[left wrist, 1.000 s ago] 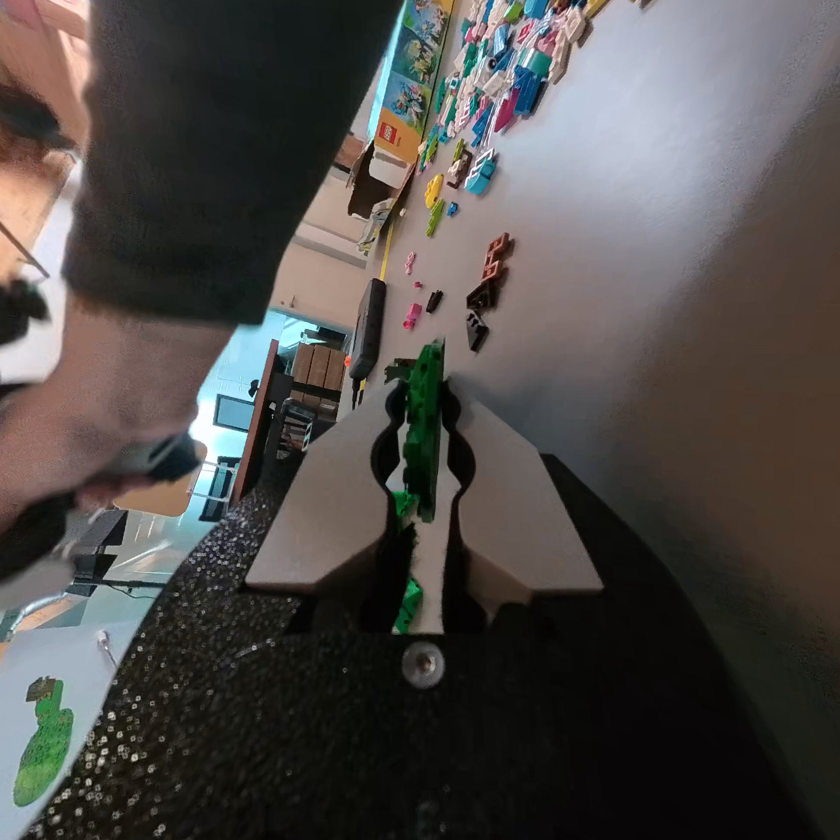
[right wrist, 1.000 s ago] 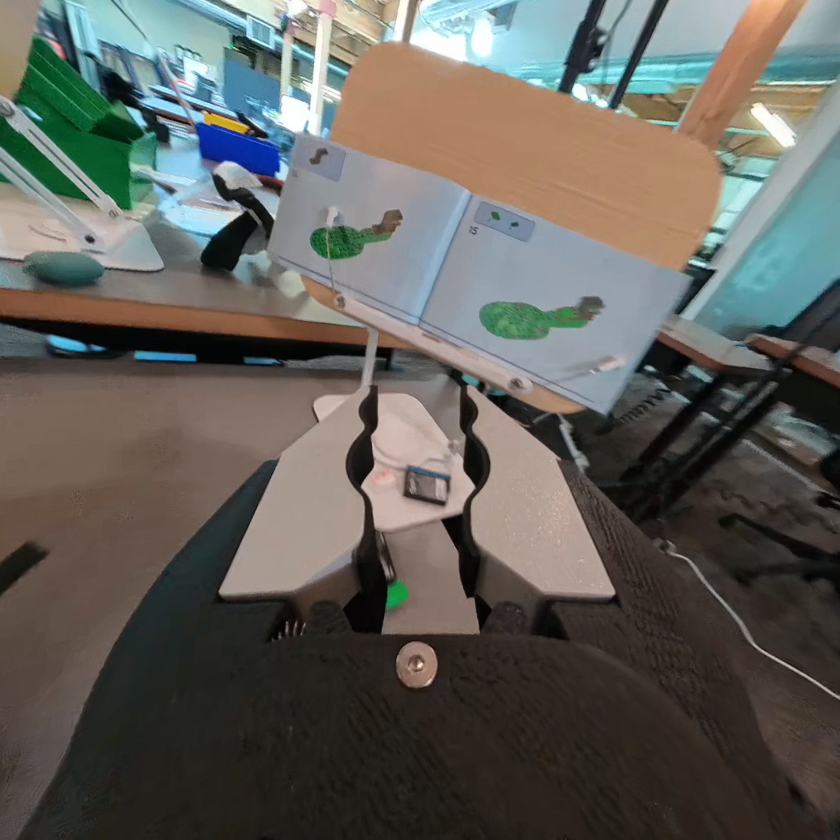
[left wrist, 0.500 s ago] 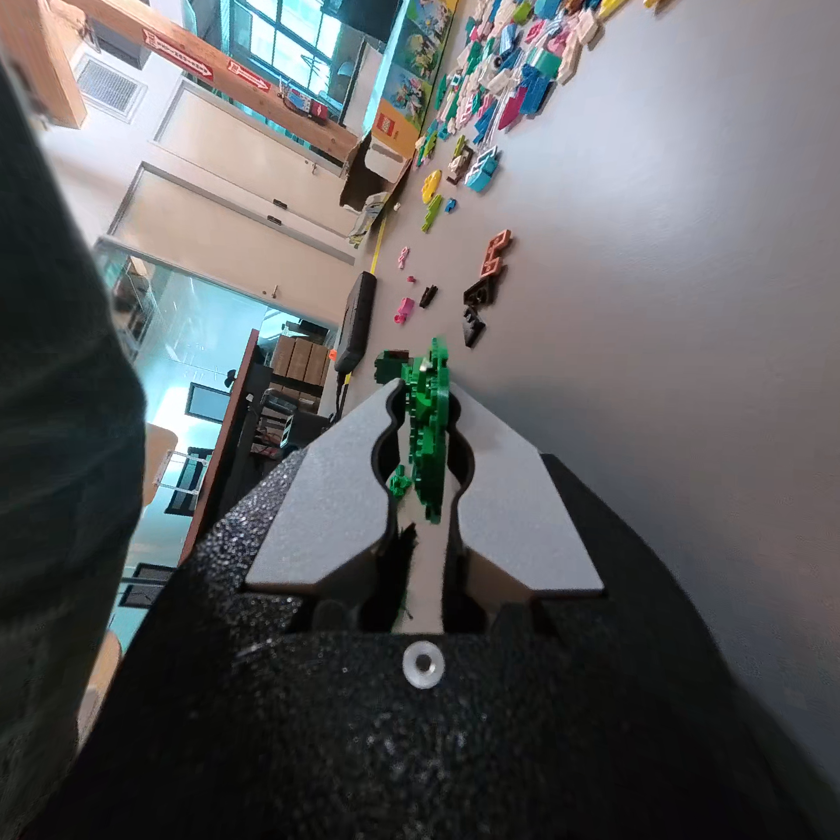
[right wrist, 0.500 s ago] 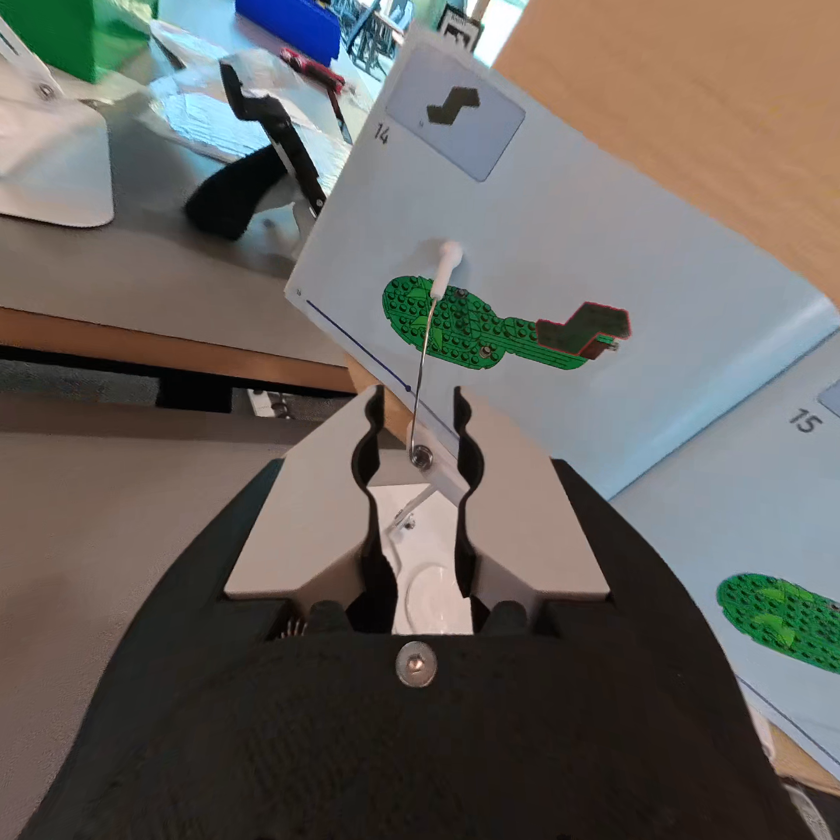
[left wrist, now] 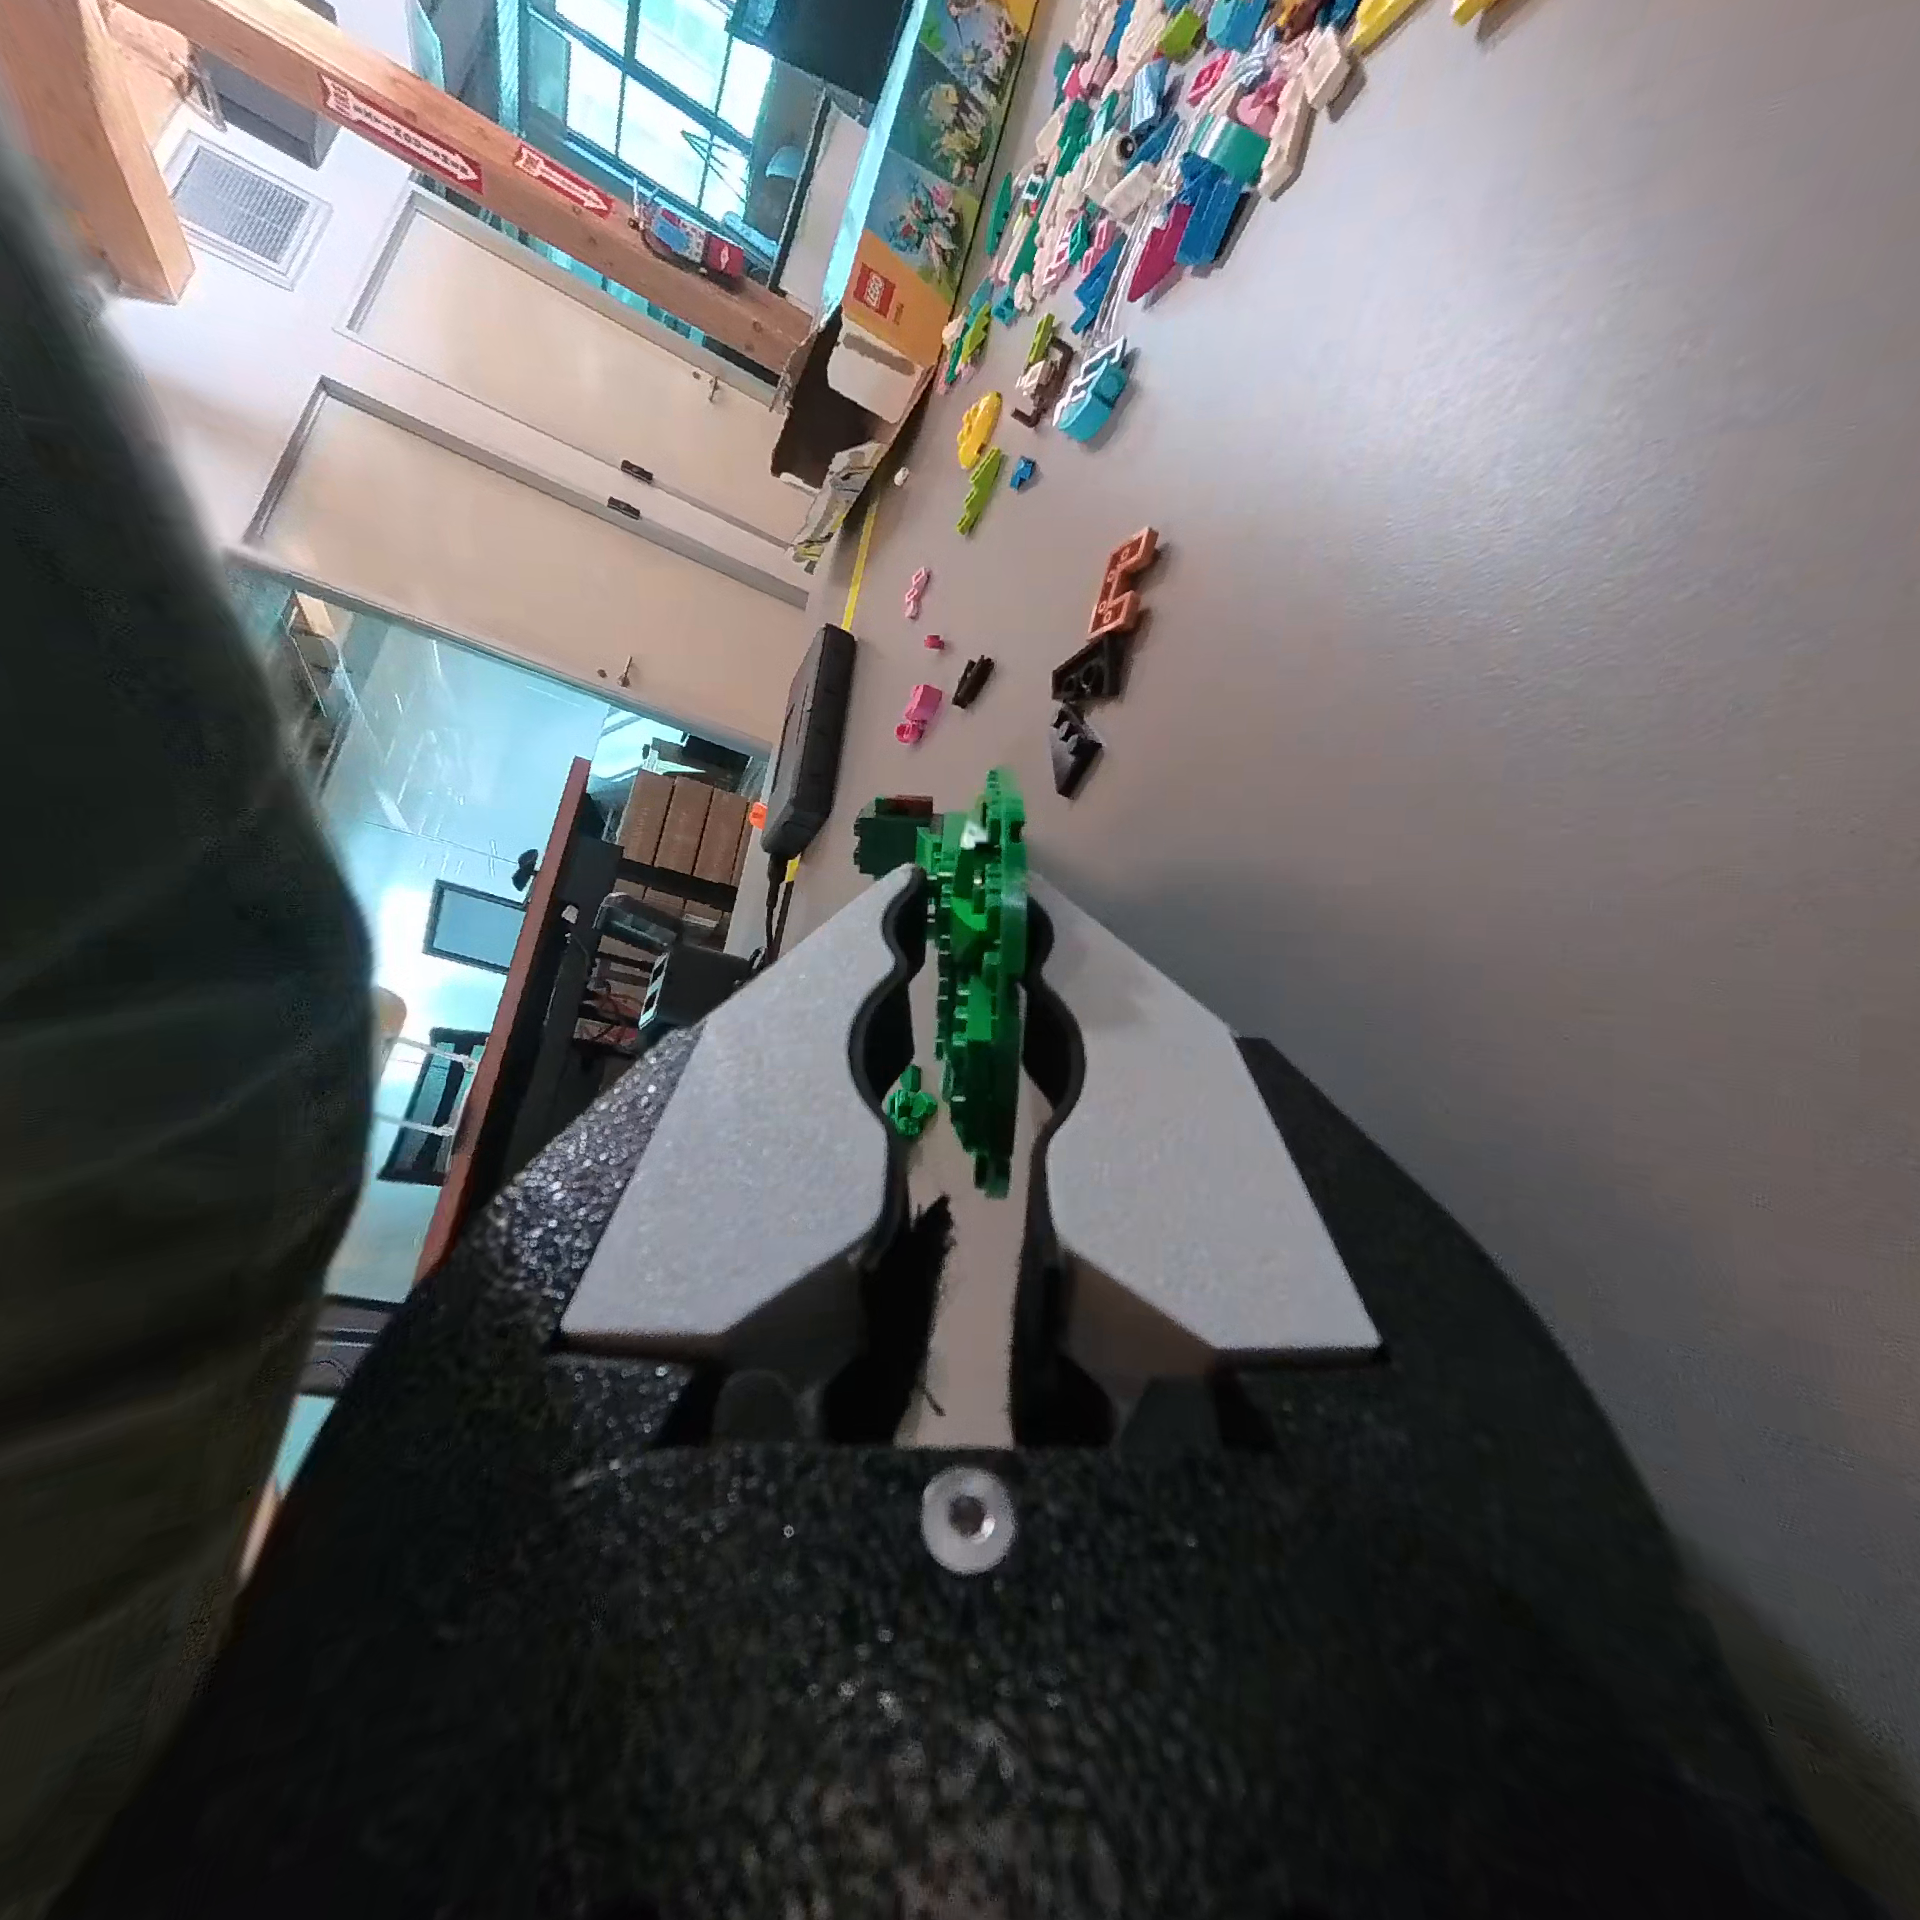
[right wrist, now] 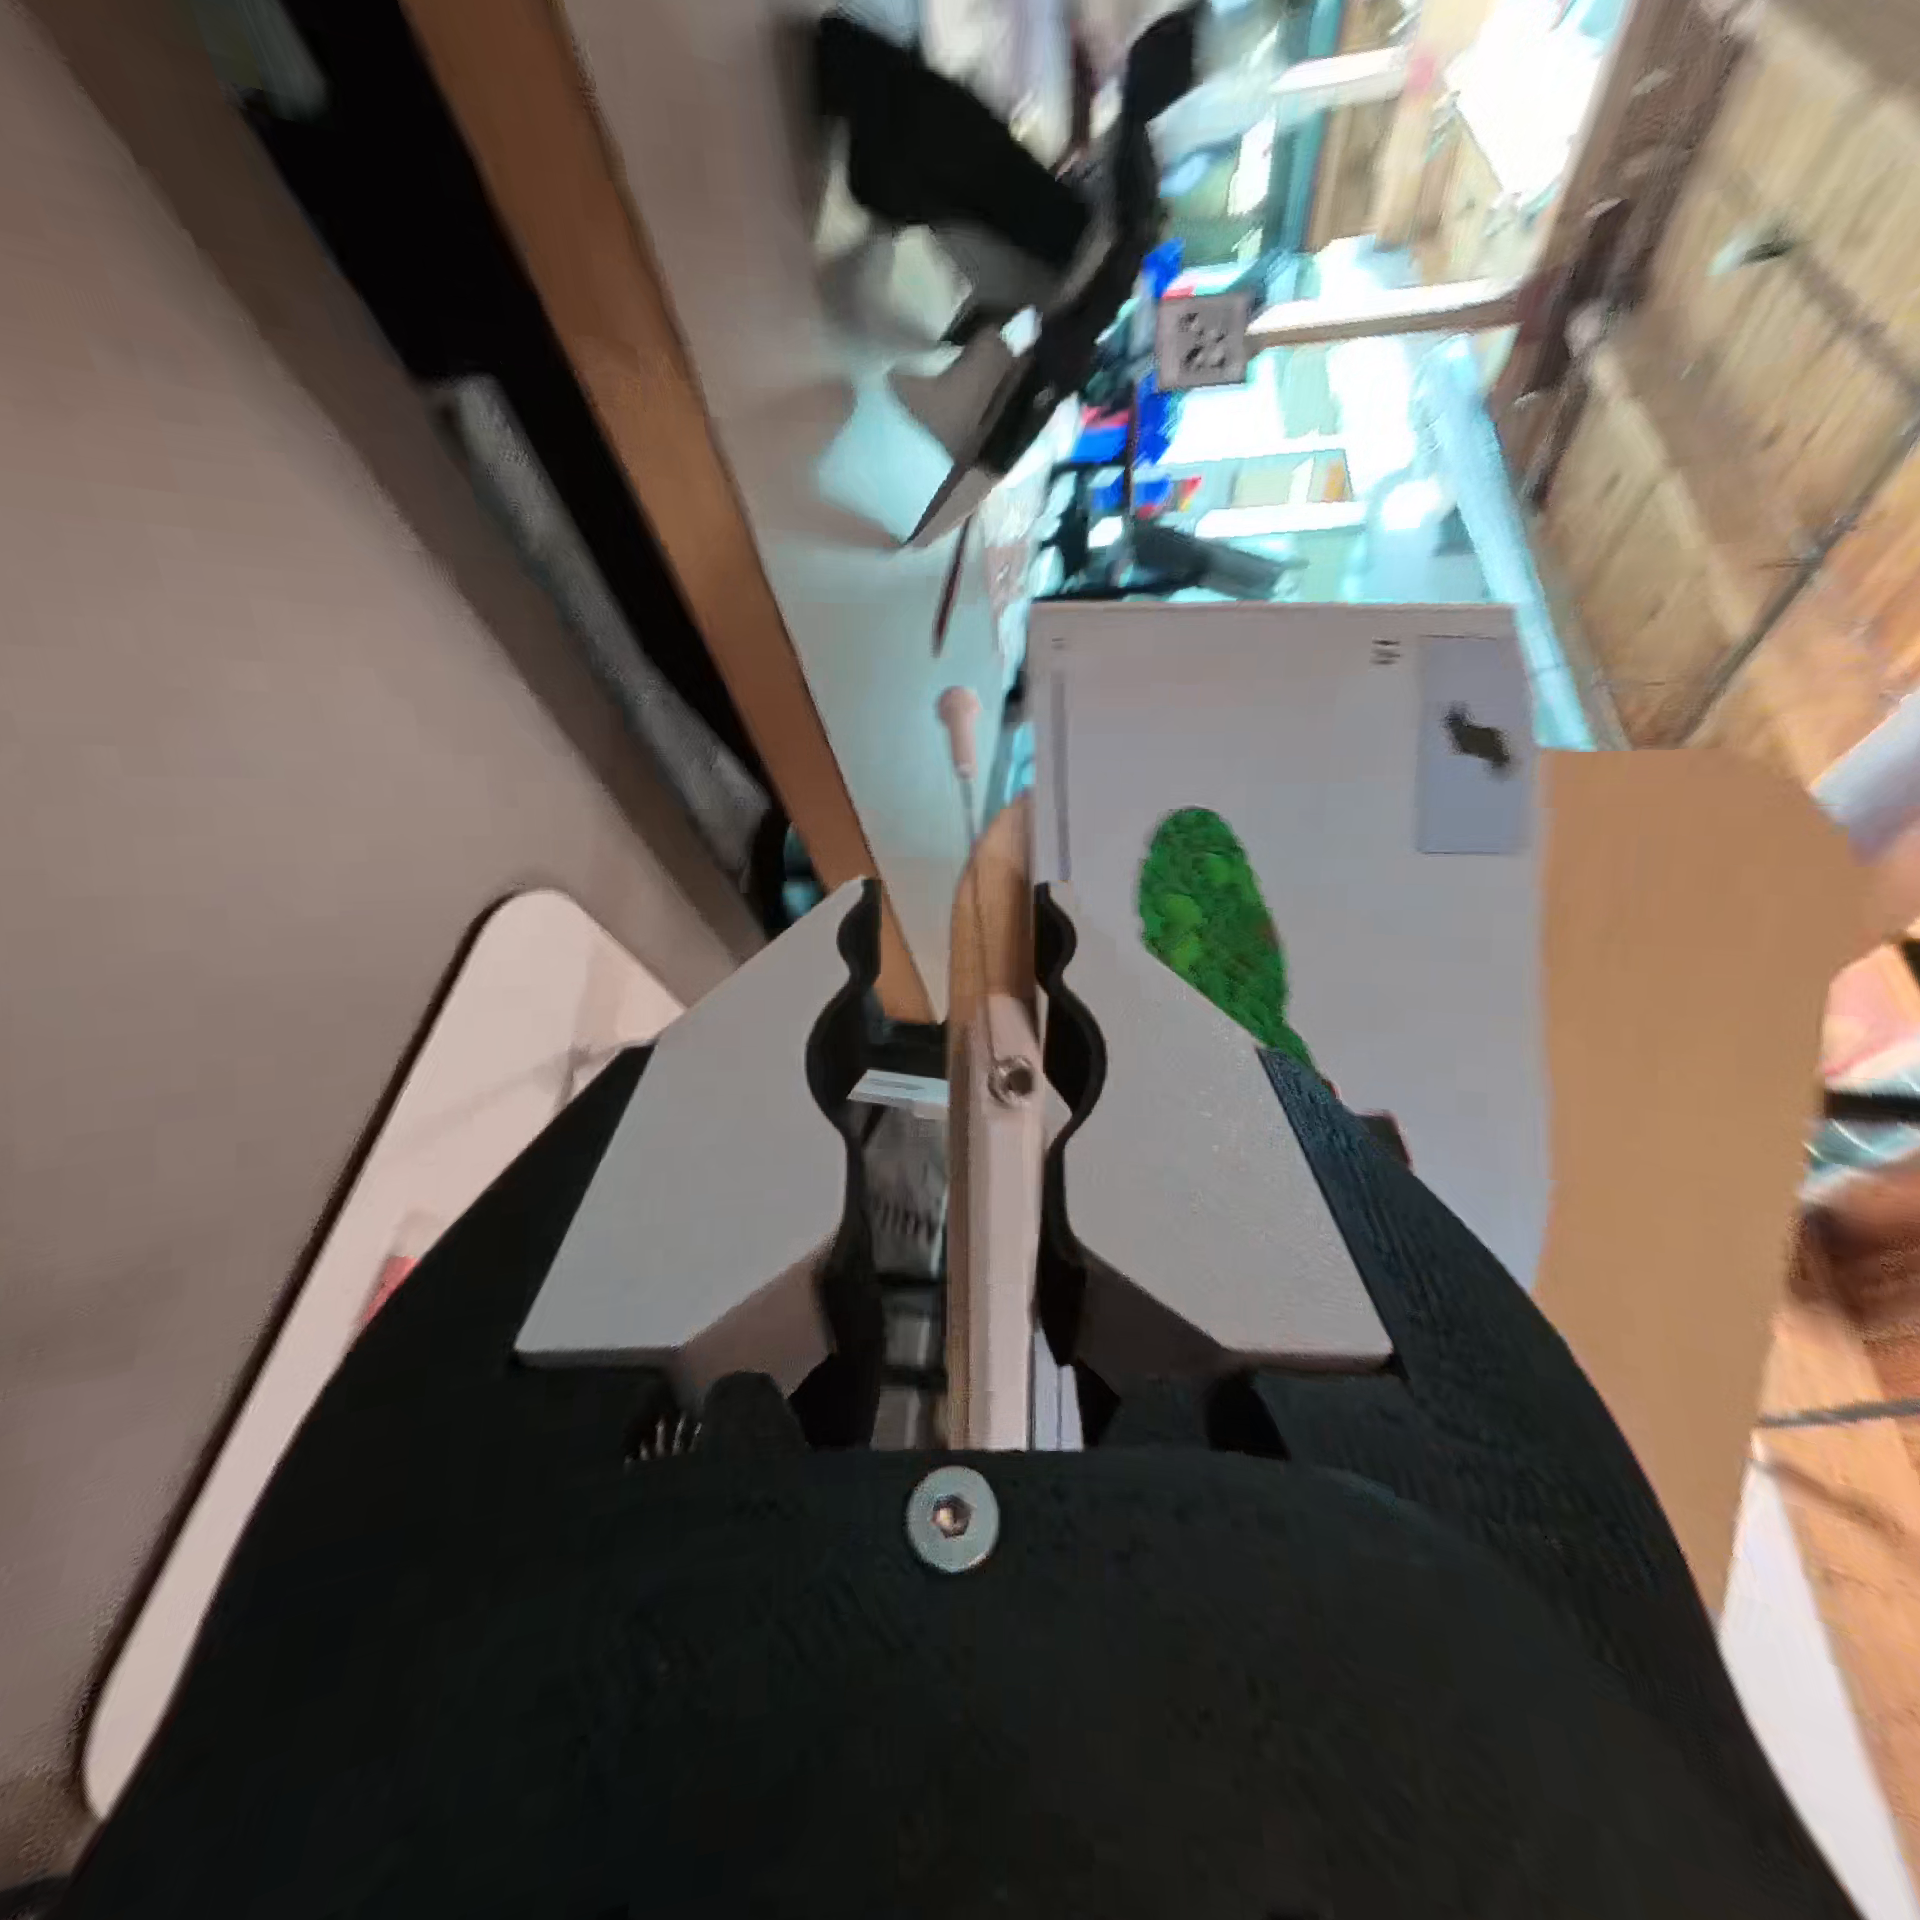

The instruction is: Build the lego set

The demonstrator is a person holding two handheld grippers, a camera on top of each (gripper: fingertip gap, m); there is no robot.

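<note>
My left gripper (left wrist: 971,894) is shut on a flat green Lego build (left wrist: 982,997), held edge-on above the grey table (left wrist: 1558,935). A dark green and brown piece (left wrist: 888,831) sticks out at the build's far end. My right gripper (right wrist: 956,894) is slightly open and holds nothing. It is rolled sideways, close to the instruction booklet (right wrist: 1299,831) on its wooden stand (right wrist: 1683,1039). The stand's metal ledge (right wrist: 1003,1143) with a screw shows between the jaws, beyond them. The right wrist view is blurred.
Many loose coloured bricks (left wrist: 1132,187) lie at the table's far end beside the set's box (left wrist: 935,177). Brown bricks (left wrist: 1122,592), black bricks (left wrist: 1086,675) and pink bits (left wrist: 920,712) lie nearer. A dark sleeve (left wrist: 156,935) fills the left. The stand's white base (right wrist: 416,1195) sits on the table. The grippers' ends are close to 45 centimetres from one another.
The right gripper moved in towards the booklet and then rolled about a quarter turn. The person's arm swung out of the left view's top. The left gripper keeps its hold on the green build.
</note>
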